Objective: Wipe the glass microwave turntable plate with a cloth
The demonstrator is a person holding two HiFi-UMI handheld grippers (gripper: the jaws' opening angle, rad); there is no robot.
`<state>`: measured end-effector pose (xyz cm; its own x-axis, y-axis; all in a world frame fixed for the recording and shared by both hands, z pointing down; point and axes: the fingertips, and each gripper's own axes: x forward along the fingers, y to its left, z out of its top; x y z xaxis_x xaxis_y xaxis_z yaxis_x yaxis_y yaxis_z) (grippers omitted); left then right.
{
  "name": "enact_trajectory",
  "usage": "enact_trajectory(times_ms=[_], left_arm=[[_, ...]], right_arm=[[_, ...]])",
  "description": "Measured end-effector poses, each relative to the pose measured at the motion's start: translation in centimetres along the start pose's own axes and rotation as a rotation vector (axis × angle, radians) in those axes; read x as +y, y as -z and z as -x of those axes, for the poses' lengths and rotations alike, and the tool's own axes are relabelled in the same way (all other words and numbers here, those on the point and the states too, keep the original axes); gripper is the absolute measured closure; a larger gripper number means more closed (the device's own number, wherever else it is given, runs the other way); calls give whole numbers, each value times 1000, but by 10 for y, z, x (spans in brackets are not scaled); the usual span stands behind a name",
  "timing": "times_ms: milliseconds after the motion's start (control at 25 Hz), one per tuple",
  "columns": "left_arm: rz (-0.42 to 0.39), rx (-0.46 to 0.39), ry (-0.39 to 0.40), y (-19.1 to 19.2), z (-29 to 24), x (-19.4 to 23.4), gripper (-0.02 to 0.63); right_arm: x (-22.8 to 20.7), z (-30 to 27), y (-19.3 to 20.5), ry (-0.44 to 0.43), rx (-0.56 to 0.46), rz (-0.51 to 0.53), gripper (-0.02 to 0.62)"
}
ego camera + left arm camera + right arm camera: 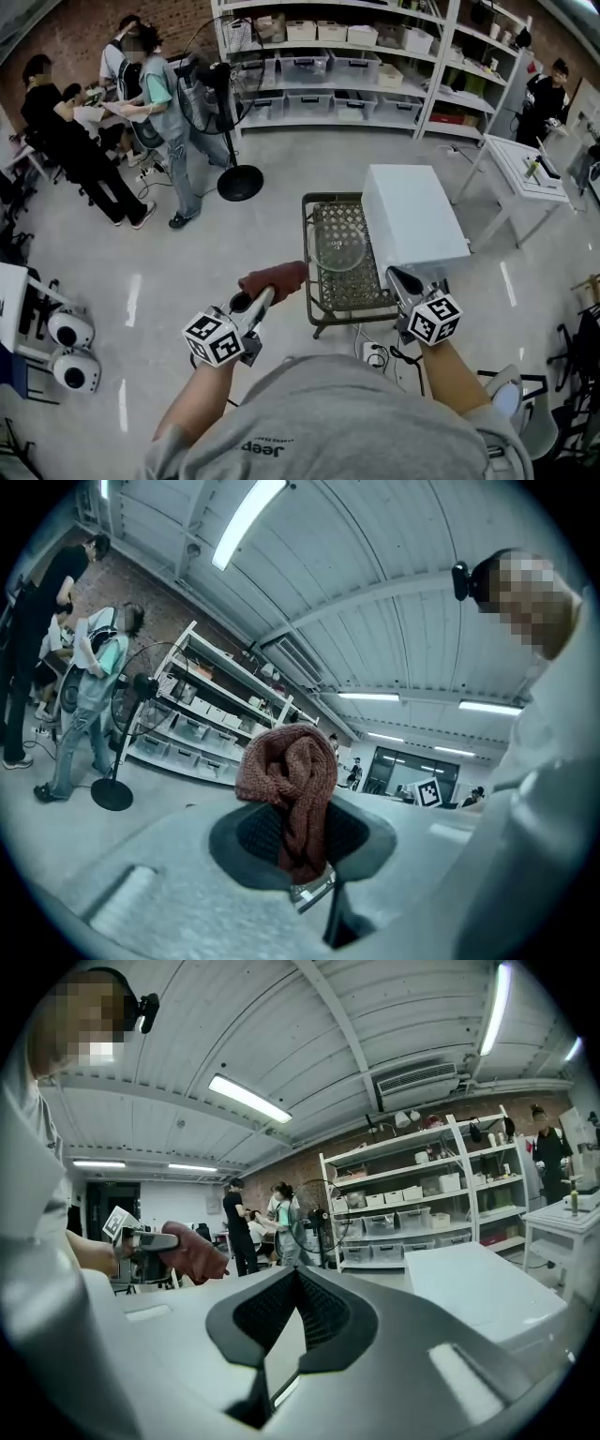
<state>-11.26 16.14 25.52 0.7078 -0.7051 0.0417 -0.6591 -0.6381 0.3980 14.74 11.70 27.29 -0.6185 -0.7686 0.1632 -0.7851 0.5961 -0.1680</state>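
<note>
Nearest us, left gripper (267, 295) and right gripper (401, 278) hover just short of the wire cart (307, 262); the left is clamped on a rust-red knitted cloth (292, 778), while the right's jaw tips are together on nothing. Step in hand, by our reckoning: approach, wiping not yet begun; the next move calls for bringing the cloth forward and down onto the glass. Glass turntable plate (337, 246): clear, round, lying flat on the cart's mesh top, with a white microwave (412, 220) at the cart's right side.
</note>
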Motion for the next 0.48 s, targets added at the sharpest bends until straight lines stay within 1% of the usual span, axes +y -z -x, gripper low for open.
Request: enact_trajectory(times_ms=[240,320,480], left_arm=[[11,41,70,-24,-22,69,552],[22,43,82,-29,-32,81,552],[31,50,90,-31,-56,93,552]], right_arm=[[-8,-60,3,86,41,2,586],[-12,-73,3,100,59,4,586],[-27,-87,9,114,90,9,586]])
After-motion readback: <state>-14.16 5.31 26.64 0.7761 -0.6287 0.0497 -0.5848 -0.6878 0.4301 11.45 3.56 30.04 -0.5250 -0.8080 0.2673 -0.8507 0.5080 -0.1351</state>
